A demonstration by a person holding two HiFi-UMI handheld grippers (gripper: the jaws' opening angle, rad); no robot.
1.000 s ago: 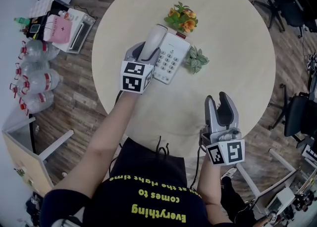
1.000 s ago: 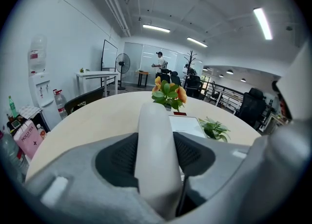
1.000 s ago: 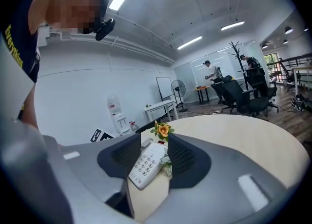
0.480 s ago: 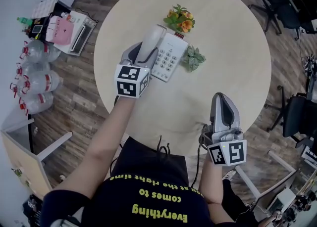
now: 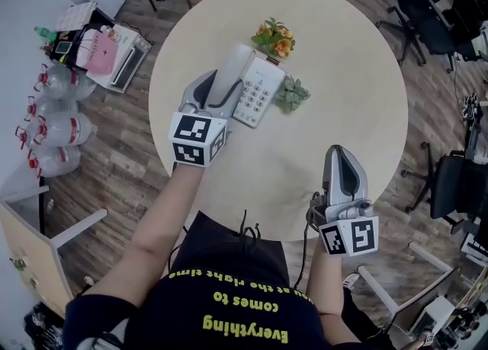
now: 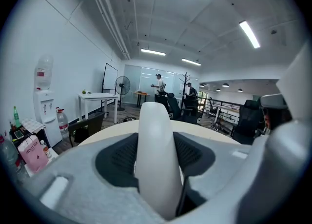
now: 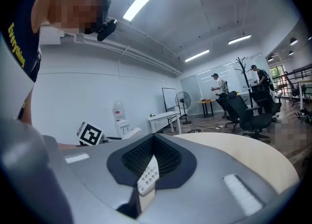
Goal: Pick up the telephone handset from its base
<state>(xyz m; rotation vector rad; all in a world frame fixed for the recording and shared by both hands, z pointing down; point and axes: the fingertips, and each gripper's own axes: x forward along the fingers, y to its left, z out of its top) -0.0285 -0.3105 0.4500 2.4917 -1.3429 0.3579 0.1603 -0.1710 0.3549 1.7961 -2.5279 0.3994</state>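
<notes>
The left gripper [image 5: 213, 91] is clamped on the telephone handset [image 5: 231, 69]. The left gripper view shows this plainly: the white handset [image 6: 155, 159] runs straight out between the jaws, and both dark pads press on its sides. That view shows none of the telephone base.

The head view supplies the rest. There the handset lies along the left side of the base [image 5: 258, 93], with its far end reaching past the jaw tips toward the orange flowers [image 5: 274, 36]. A dark cord [image 5: 222, 101] curves just beside the jaws. From above it cannot be told whether the handset is clear of its cradle. A small green plant [image 5: 291, 93] sits to the right of the base on the round table [image 5: 351, 66].

The right gripper [image 5: 342, 156] is near the table's edge, well apart from the telephone, with its jaws together on nothing. The right gripper view confirms that the pads meet. Through the thin slit below them it shows the base's keypad [image 7: 147, 176], far ahead of the jaws. To the left of those jaws it also shows the left gripper's marker cube [image 7: 89, 133]. The head view shows no far side of the room, but both gripper views do: a water dispenser [image 6: 45, 102], a fan [image 7: 184, 102] and people [image 7: 216, 82] standing by desks.
</notes>
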